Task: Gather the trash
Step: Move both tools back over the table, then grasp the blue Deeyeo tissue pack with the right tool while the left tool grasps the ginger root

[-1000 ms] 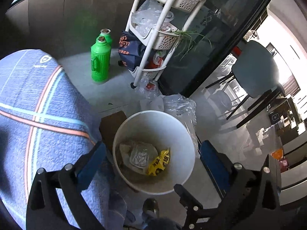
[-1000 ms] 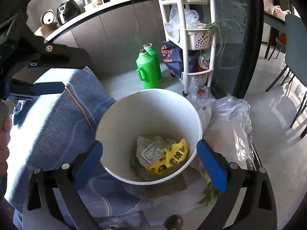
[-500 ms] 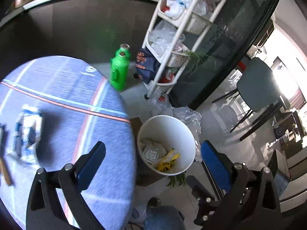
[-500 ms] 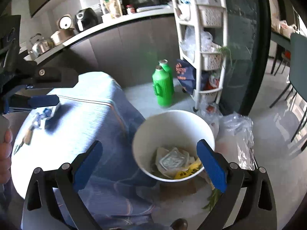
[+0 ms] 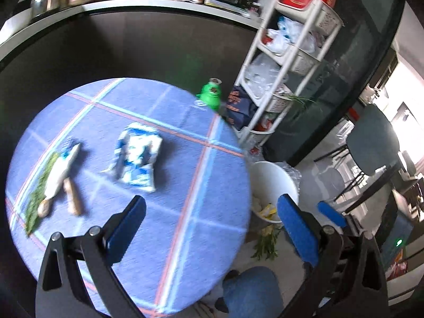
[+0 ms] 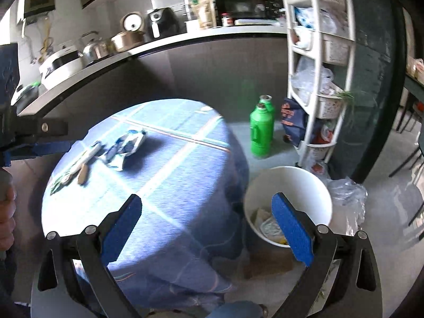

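Blue-checked cloth: covers the round table point(image 5: 185, 185), with the remaining litter lying toward its far left side.
Crumpled wrapper point(image 5: 137, 159): blue and white, flat on the cloth, ahead of the left gripper point(image 5: 209, 209) and apart from it.
Other litter: pale packet point(image 5: 61, 169), small wooden stick point(image 5: 72, 198) and green stalks point(image 5: 39, 190), clustered near the table's left edge; edges blurred.
White bin point(image 6: 288, 193): on the floor just beside the table's right edge, already holding paper and a yellow wrapper.
Left jaws: spread wide, nothing between the pads.
Right gripper point(image 6: 206, 222): jaws likewise wide apart and empty, above the table edge and bin.
Step in hand: likely between drops, reaching for the next piece on the table.
Next move: probably lower over the crumpled wrapper, straddle it, pinch the raised folds, then carry across to the bin.
Care: thin foil may slip; cloth may bunch under the pads.
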Demonstrator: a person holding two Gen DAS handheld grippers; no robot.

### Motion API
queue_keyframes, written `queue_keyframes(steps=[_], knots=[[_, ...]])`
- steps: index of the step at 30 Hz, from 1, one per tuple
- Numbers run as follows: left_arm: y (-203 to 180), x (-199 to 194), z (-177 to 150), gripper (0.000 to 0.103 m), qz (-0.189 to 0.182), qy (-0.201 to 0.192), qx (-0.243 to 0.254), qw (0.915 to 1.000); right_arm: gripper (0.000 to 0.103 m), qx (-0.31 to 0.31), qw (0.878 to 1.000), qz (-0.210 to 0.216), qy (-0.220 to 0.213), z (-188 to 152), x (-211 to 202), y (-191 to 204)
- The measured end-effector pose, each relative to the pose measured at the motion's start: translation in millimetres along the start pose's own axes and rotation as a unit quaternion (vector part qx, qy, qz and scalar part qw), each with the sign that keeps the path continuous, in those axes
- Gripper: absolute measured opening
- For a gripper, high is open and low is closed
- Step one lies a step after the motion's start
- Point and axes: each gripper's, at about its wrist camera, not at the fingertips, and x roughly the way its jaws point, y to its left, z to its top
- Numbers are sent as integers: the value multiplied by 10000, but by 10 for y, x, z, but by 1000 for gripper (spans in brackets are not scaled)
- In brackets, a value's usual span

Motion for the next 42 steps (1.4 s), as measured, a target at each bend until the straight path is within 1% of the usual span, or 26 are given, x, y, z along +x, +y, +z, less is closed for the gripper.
queue_keyframes(steps=[4,10,14,18,21,23,25,29,33,39,42], knots=[[378,-166,-123,99,216,-55,-154,9996,94,-138,9997,179,25,44,22,238],[952,-376,-289,99,435,-116,-494,9978,94,-353,9981,485,161,96,149,612],[1268,-464,-381,99,498,-158,-760,9957,94,-536,9961,651,270,136,278,878],[1533,-506,-460,99,499,-173,-951,9941,94,-577,9947,756,402,187,463,1083],[1638,-494,-483,97,418,-157,-1019,9938,93,-498,9937,861,515,228,636,1193],[1687,-453,-492,92,389,-113,-1029,9939,90,-408,9937,870,574,271,764,1237],[1722,-399,-494,87,335,-51,-1046,9939,86,-377,9940,831,600,304,872,1277],[1769,-256,-470,82,214,57,-1089,9938,81,-476,9941,724,652,387,1078,1350],[1791,-106,-435,76,201,181,-1098,9936,76,-412,9940,699,740,465,1305,1375],[1886,74,-372,69,222,317,-1181,9923,75,-258,9926,734,935,490,1647,1383],[1916,169,-357,65,248,403,-1178,9919,69,-191,9914,754,1051,484,1768,1377]])
